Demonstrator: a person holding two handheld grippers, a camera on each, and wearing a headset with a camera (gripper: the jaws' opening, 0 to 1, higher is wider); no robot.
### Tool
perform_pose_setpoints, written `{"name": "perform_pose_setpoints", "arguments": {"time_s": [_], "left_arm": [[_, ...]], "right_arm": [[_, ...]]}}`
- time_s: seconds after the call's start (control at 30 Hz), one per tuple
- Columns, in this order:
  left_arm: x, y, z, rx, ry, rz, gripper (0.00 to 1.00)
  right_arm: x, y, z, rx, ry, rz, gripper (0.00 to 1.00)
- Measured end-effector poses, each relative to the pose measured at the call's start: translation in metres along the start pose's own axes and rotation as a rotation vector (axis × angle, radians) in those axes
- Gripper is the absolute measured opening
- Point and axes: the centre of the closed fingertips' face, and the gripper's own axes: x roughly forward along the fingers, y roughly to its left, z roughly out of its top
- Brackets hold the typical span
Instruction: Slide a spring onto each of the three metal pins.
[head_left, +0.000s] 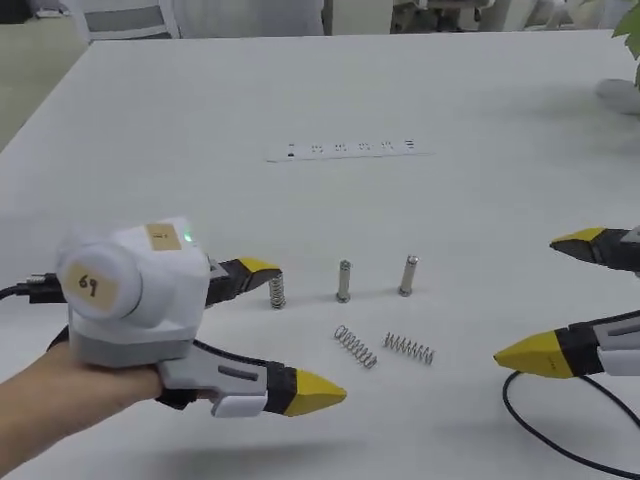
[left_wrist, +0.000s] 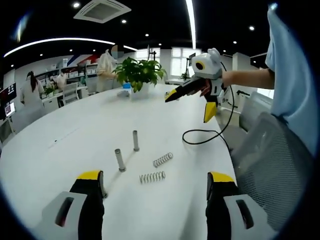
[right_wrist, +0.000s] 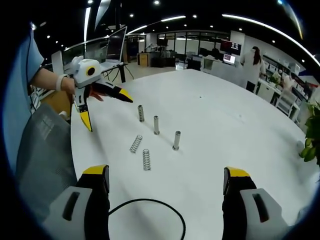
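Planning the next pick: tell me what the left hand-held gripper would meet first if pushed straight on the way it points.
Likely the nearer loose coiled metal spring, lying flat ahead of the left hand-held gripper's open jaws; depth is uncertain.

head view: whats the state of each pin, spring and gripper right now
left pin, upright, fitted spring on it
middle pin, upright, bare
right pin, upright, bare
left loose spring, lying on its side, on no pin
right loose spring, lying on its side, on no pin
left gripper, open, holding nothing
right gripper, open, holding nothing
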Motion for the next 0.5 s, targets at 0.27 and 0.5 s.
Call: {"name": "perform_pose_setpoints", "arguments": {"time_s": [0.27,0.5], "left_arm": [[0.014,0.001,-0.003,0.012,0.012,-0.034,0.81],[0.023,0.0,-0.019,0.071,0.076,-0.08,0.75]], "right_arm": [[-0.003,0.001,-0.006,0.02,-0.007,-0.006,0.93],[0.0,0.004,-0.012,0.036,-0.004,-0.001,0.93]]}}
